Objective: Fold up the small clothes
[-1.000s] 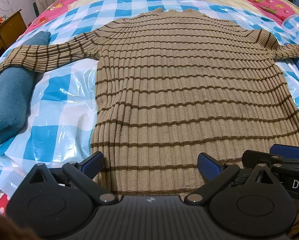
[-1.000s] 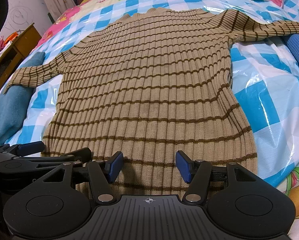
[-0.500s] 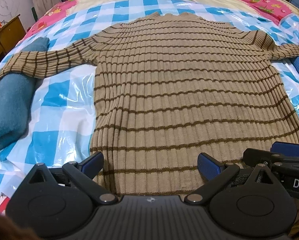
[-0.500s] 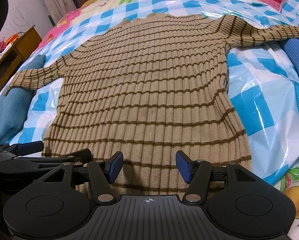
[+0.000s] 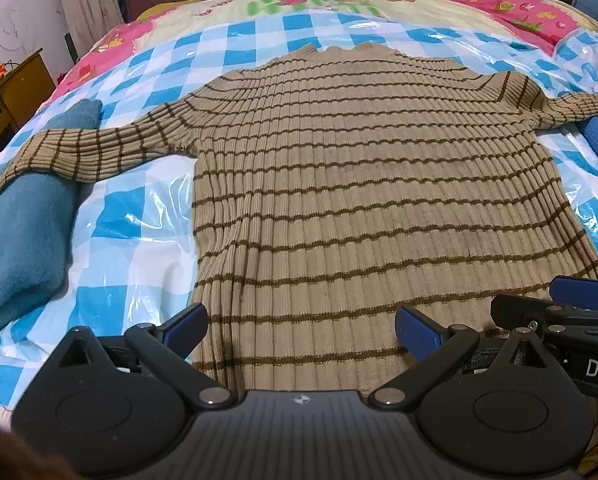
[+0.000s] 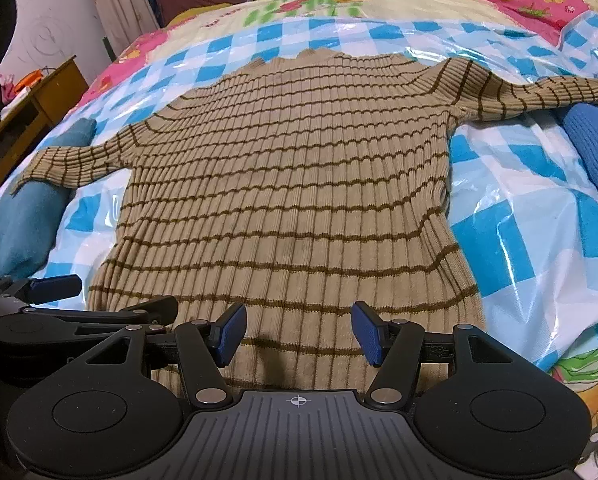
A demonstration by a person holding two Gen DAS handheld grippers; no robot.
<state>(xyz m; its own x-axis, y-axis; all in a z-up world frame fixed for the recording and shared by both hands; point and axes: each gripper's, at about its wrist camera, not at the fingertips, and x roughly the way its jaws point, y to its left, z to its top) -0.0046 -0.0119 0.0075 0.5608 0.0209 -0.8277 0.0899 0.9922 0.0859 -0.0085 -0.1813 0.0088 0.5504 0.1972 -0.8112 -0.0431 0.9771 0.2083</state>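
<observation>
Sweater (image 5: 363,208) sits lower; only right wrist shows cuff (image 6: 595,94)

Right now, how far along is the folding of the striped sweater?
Done: the striped sweater lies spread flat on the checkered plastic sheet, both sleeves out to the sides. In hand: nothing yet; the left tongs and right tongs stand open over the hem, side by side, gripping no fabric. Left: every fold, since sleeves and body are still unfolded.

Tan sweater (image 5: 359,200) with brown stripes on blue-and-white checked sheet (image 5: 139,216).
</observation>
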